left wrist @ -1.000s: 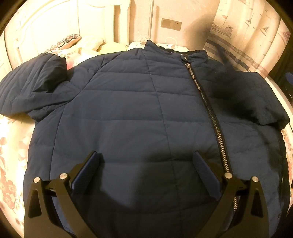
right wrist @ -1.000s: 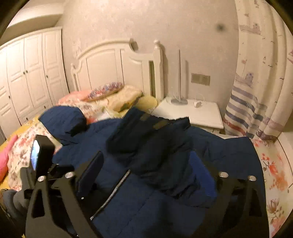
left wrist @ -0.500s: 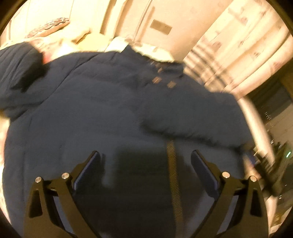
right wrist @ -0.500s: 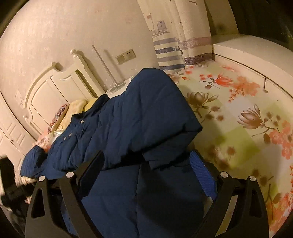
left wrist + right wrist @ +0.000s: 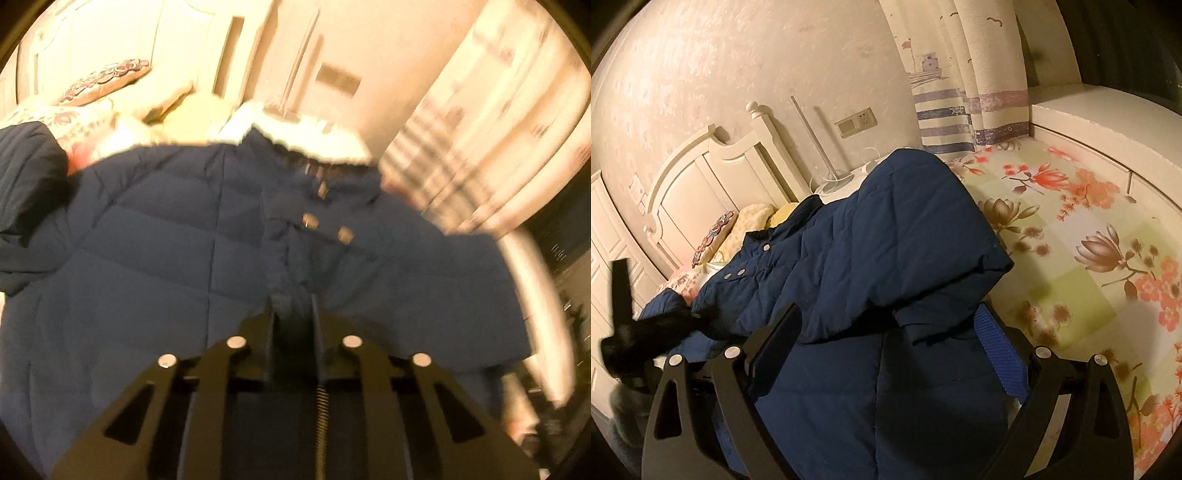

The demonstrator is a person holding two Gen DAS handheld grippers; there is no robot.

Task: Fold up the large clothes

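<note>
A navy quilted jacket (image 5: 155,266) lies front up on a floral bedspread. Its right sleeve is folded across the chest, with snap buttons (image 5: 310,220) near the collar. My left gripper (image 5: 293,306) is shut on a pinch of jacket fabric at the front placket, near the zipper (image 5: 322,413). In the right wrist view the jacket (image 5: 871,251) fills the middle. My right gripper (image 5: 886,332) is open and straddles the folded sleeve's cuff end, fingers (image 5: 999,350) on either side. The left gripper (image 5: 653,328) shows blurred at the left.
A white headboard (image 5: 701,177) and pillows (image 5: 753,221) lie beyond the collar. A nightstand (image 5: 842,181) stands by the striped curtain (image 5: 945,110). The floral bedspread (image 5: 1071,236) stretches to the right, ending at a white ledge (image 5: 1108,125).
My left gripper went from open to shut on jacket fabric near the placket. The right sleeve was folded across the chest and released; my right gripper swung round and stayed open over it.
</note>
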